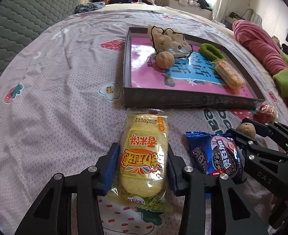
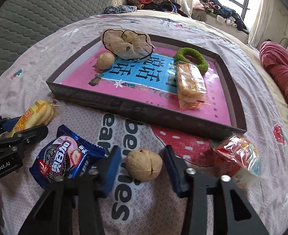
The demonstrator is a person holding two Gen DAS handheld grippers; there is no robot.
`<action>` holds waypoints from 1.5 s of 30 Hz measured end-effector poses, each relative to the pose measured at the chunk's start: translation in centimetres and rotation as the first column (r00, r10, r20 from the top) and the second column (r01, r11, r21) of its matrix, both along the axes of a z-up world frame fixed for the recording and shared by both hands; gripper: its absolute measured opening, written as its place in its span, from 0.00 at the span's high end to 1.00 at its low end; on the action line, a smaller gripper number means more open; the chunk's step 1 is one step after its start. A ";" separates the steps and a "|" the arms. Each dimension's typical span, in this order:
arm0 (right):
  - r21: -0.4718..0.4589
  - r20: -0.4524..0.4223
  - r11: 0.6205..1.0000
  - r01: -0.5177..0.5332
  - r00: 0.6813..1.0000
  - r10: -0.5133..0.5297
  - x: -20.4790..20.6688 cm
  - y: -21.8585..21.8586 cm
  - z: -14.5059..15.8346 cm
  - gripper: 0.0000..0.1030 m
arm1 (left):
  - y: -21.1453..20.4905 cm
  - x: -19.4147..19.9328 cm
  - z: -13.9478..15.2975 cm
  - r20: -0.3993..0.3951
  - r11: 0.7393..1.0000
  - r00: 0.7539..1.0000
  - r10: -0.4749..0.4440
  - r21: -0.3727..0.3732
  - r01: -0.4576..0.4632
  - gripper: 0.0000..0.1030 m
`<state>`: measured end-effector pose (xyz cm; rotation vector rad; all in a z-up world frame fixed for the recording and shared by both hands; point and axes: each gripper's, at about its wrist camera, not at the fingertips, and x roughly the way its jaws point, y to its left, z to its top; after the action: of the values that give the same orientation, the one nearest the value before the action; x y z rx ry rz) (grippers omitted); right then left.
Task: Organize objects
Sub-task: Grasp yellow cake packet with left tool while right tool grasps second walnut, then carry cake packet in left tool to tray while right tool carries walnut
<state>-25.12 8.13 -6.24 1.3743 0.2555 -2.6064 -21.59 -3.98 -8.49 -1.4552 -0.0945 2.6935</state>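
Our left gripper squeezes the yellow snack pack between both blue pads. Our right gripper has a walnut between its fingers with small gaps, not touching. Only the right view shows the red candy beside it clearly. The tray sits ahead.

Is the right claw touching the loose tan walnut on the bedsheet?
Apart. The right wrist view shows the right claw straddling the tan walnut, with bedsheet visible between each blue pad and the shell.
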 end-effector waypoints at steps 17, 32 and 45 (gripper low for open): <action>-0.038 -0.001 0.999 -0.004 1.000 0.004 2.5 0.2 1.0 0.68 | 0.6 1.7 1.3 -0.021 1.000 1.000 -0.014 -0.004 0.014 0.61; -0.042 -0.062 0.999 -0.005 0.998 0.003 5.8 1.0 5.1 0.68 | 2.2 4.4 5.6 -0.083 0.999 0.996 -0.028 -0.018 0.026 0.61; -0.053 -0.135 0.999 0.003 0.991 -0.010 7.7 2.2 9.4 0.68 | 3.9 6.2 9.3 -0.139 0.999 0.989 -0.043 -0.036 0.039 0.61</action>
<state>-17.39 10.37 3.20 1.1846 0.1993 -2.6952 -15.38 -0.09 0.82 -1.2577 -0.0111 2.7661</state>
